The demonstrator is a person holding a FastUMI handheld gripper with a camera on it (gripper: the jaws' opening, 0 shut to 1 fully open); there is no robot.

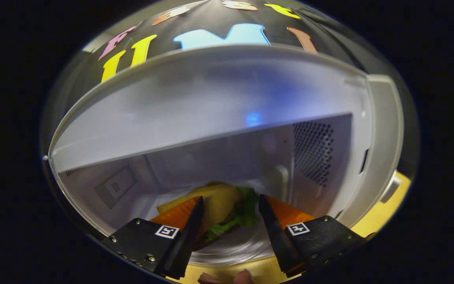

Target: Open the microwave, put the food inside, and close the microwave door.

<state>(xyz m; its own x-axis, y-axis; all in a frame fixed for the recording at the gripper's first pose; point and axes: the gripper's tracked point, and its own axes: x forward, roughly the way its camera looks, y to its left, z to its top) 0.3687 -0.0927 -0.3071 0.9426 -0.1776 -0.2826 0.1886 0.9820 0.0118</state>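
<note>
Now the sandwich (221,211) sits inside the open microwave (219,118), the gripper (229,207) has its jaws apart around it, so next comes backing out and shutting the door.

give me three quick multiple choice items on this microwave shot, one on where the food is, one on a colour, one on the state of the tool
1. Where is the sandwich?
A. inside the microwave cavity, between the tool's fingers
B. on top of the microwave
C. on the table outside

2. What colour is the leaf in the sandwich?
A. purple
B. green
C. white

3. How does the tool stand?
A. shut on the door handle
B. shut with fingertips touching
C. fingers apart, either side of the sandwich

Answers:
1. A, it sits on the cavity floor with the cavity walls around it.
2. B, green lettuce shows under the yellow bread.
3. C, a wide gap shows between the fingers, though whether they press the food cannot be told.
</note>
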